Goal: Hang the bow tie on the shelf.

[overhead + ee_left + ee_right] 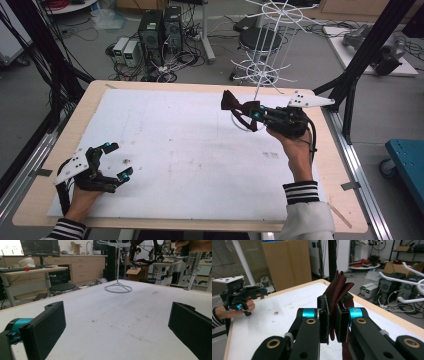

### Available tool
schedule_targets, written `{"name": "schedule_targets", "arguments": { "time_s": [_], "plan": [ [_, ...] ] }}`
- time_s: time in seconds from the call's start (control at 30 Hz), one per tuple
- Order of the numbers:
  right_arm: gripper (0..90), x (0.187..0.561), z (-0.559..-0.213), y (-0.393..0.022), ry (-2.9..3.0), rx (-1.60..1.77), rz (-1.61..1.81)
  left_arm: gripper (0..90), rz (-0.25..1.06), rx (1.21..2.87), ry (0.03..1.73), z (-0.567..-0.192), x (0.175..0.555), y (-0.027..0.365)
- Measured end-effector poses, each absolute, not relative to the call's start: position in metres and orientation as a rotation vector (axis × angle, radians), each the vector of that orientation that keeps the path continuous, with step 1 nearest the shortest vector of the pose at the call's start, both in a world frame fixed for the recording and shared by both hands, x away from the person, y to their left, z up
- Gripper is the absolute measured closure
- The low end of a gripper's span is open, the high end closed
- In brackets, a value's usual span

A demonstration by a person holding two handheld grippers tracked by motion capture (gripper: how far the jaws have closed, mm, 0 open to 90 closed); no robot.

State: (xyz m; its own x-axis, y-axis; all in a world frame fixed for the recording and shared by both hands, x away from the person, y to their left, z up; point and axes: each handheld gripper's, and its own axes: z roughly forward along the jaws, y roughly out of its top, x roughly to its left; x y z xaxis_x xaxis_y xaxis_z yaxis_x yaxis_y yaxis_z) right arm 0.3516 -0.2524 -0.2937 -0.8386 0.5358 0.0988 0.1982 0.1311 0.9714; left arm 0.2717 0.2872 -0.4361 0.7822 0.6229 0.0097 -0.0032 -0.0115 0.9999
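Cloth (336, 293), dark red, sits pinched between the right gripper's (331, 323) closed jaws, rising past their tips beside the white wire rack (265, 55); left gripper (114, 161) rests on the table (200, 150), jaws spread wide, nothing between them.

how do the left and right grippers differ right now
The left gripper has its jaws spread wide with nothing between them; the right gripper has its jaws shut on a dark red cloth.
The left gripper sits low at the near left of the white table; the right gripper is held up at the far right, beside the white wire rack.
Both are black with teal accents, and each is held in a hand.
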Motion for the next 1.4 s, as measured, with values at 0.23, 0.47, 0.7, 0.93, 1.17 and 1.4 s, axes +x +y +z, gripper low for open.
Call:
{"name": "schedule_targets", "arguments": {
  "time_s": [0.23,0.47,0.7,0.93,1.17,1.4],
  "plan": [
    [84.9,0.362,-0.282,-0.258,2.153,0.744,1.714,1.7,0.521,1.501,0.508,-0.439,0.272,0.285],
    [84.9,0.372,-0.274,-0.261,2.170,0.779,1.669,1.7,0.523,1.508,0.517,-0.445,0.271,0.287],
    [84.9,0.382,-0.264,-0.263,2.193,0.788,1.601,1.7,0.516,1.511,0.538,-0.452,0.271,0.289],
    [84.9,0.389,-0.258,-0.265,2.190,0.802,1.585,1.7,0.533,1.496,0.536,-0.453,0.270,0.290],
    [84.9,0.398,-0.255,-0.269,2.202,0.825,1.538,1.7,0.534,1.494,0.540,-0.453,0.270,0.289],
    [84.8,0.406,-0.253,-0.275,2.212,0.848,1.505,1.7,0.533,1.495,0.540,-0.453,0.270,0.289]
  ]
}}
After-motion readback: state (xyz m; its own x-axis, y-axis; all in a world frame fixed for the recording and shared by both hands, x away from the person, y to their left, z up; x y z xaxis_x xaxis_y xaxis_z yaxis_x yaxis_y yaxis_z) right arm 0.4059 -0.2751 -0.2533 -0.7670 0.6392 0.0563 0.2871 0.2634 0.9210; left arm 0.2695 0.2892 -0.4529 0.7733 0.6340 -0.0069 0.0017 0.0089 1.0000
